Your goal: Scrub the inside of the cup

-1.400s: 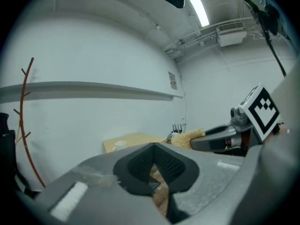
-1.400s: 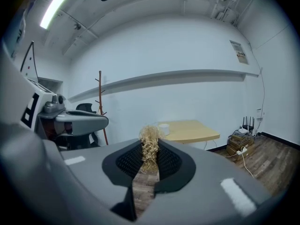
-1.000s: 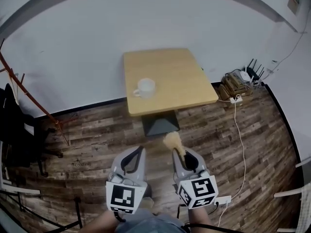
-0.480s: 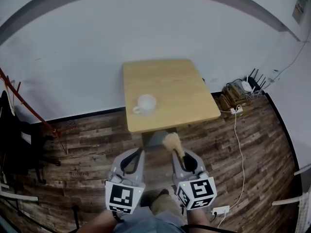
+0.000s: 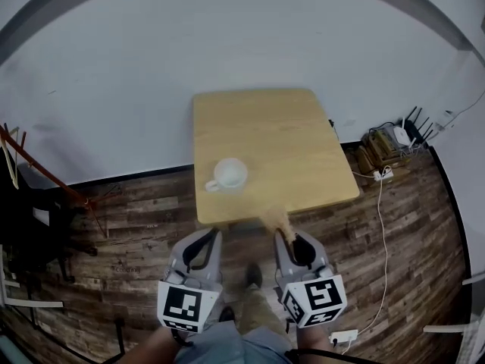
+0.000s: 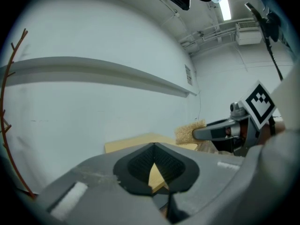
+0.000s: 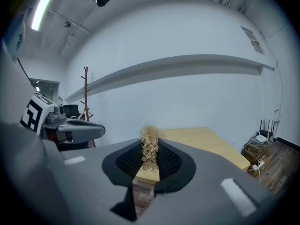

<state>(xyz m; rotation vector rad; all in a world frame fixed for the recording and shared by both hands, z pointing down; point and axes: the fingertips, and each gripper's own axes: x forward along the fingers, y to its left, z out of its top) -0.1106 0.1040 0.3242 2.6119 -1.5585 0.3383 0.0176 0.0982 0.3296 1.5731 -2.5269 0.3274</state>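
Fibre scrubber (image 7: 149, 146) sat clamped in the right tool (image 5: 287, 238) at lower centre; the left tool (image 5: 209, 238) was closed, empty; the cup (image 5: 229, 173) stood on the bench (image 5: 288, 135).

One table (image 5: 280, 142), one cup (image 5: 229, 174), one scrubber (image 5: 273, 221), two tongs: left tongs (image 5: 212, 235), right tongs (image 5: 286, 240).

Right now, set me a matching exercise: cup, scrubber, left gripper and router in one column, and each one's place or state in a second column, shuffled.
Column one:
1. cup
2. scrubber
3. left gripper
4. router

Column two:
A. on the floor, right of the table
B. fingers shut, nothing between them
C. on the table, near its front left corner
D. clamped in the right gripper fingers

Pairs: 1-C, 2-D, 3-B, 4-A
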